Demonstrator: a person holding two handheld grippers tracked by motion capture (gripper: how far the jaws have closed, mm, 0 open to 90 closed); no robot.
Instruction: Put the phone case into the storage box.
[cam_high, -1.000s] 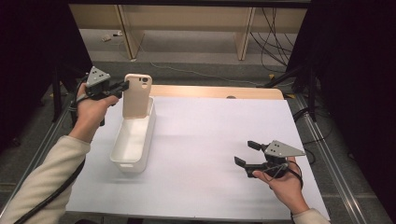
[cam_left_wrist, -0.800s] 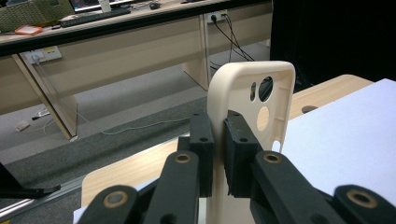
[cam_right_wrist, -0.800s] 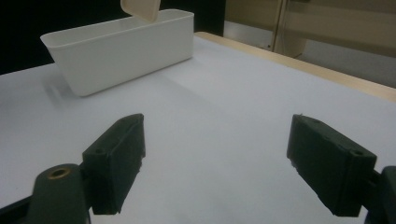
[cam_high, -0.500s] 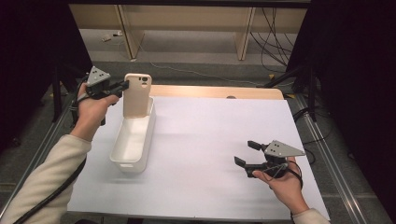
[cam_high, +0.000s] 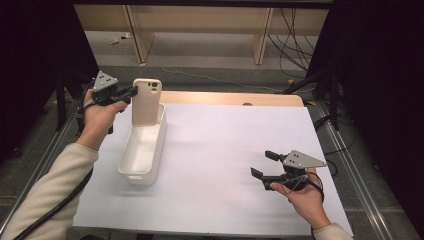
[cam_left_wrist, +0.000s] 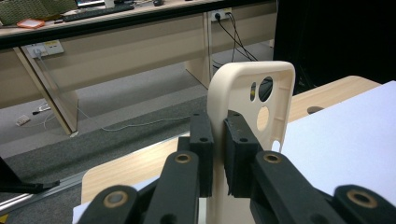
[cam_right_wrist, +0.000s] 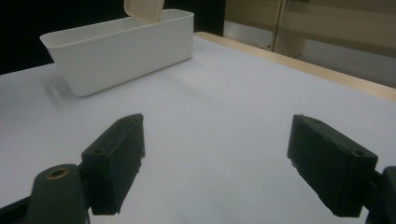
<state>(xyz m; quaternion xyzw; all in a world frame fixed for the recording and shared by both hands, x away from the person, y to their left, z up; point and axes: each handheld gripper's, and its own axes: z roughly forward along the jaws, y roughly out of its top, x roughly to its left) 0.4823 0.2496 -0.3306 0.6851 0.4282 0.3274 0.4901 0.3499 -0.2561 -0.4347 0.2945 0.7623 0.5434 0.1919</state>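
Fingers (cam_left_wrist: 204, 140) of the left gripper (cam_high: 131, 91) are clamped on the long edge of a cream phone case (cam_high: 146, 101), one pad on each face, as the left gripper view shows plainly. Compared with the high views taken a second and half a second earlier, nothing has shifted: the case stands upright at the same spot, its lower end inside the far end of the white bin (cam_high: 142, 150), camera cut-outs at the top, and the hand has kept its place. Whether the case's lower edge rests on the bin floor cannot be told. Judgement: the work is paused at the point of placing the case in the bin; the grip has not been let go, so the placing is not yet complete. Right gripper (cam_high: 265, 171) is held just above the white table cover (cam_high: 225, 135), well apart from the bin, jaws standing wide with nothing between them; it too is unmoved and takes no part. Risk noted: released upright, the case may tip against the bin wall
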